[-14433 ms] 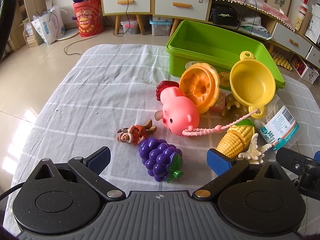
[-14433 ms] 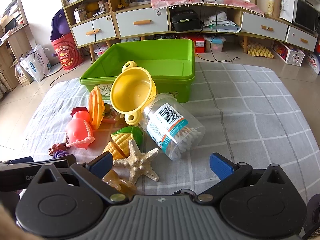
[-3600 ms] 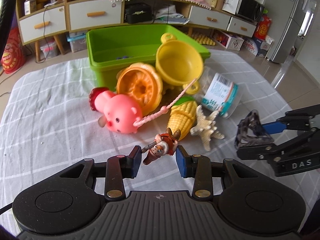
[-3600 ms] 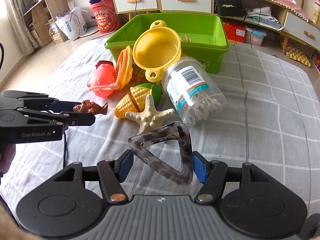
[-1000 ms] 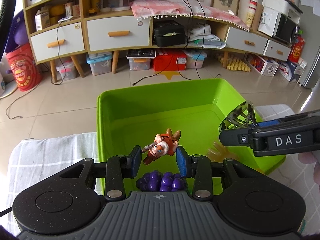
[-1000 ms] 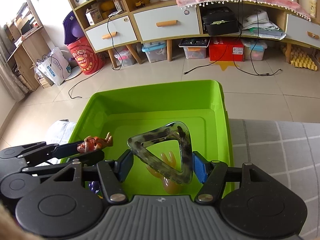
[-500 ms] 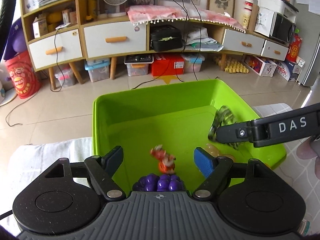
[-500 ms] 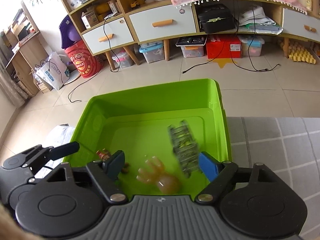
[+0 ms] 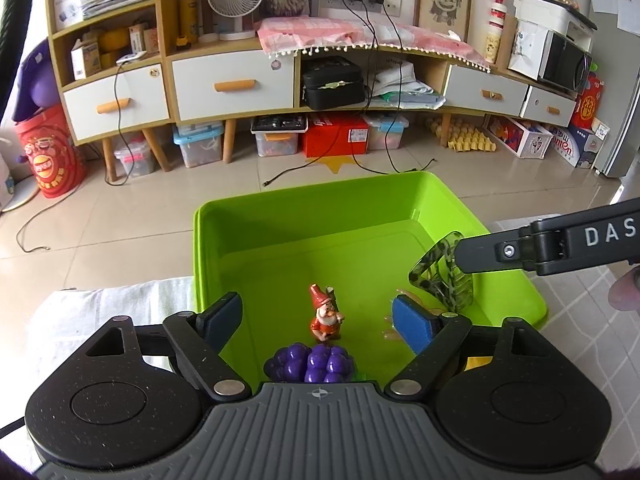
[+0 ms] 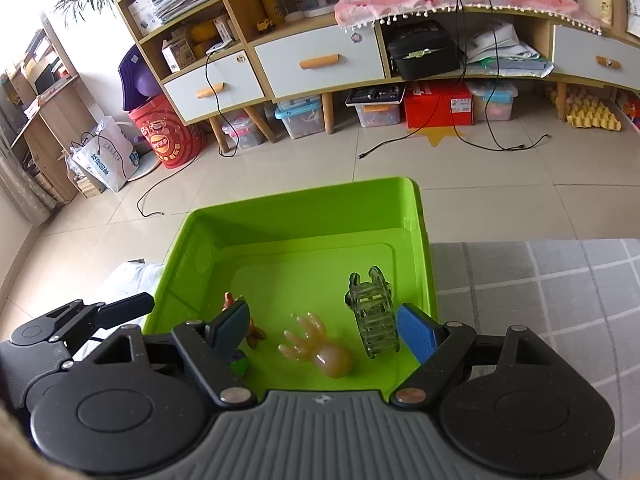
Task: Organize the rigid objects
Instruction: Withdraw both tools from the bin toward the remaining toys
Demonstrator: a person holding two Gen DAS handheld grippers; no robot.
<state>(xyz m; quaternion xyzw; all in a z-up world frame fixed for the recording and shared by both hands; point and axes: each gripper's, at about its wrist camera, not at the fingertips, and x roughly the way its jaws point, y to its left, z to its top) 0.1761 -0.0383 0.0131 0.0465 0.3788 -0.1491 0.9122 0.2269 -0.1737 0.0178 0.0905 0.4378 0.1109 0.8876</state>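
Note:
The green bin stands at the table's far edge. Inside it lie a small gnome figure, purple grapes, an amber squid toy and a mottled hair claw clip. My left gripper is open and empty above the bin, over the gnome. My right gripper is open and empty above the bin's near right part; its finger reaches in from the right in the left wrist view.
A grey checked cloth covers the table to the right of the bin. Beyond the bin are tiled floor, a long cabinet with drawers, storage boxes and loose cables.
Both grippers opened. The gnome dropped from the left gripper and now stands in the bin. The hair clip fell from the right gripper and rests in the bin.

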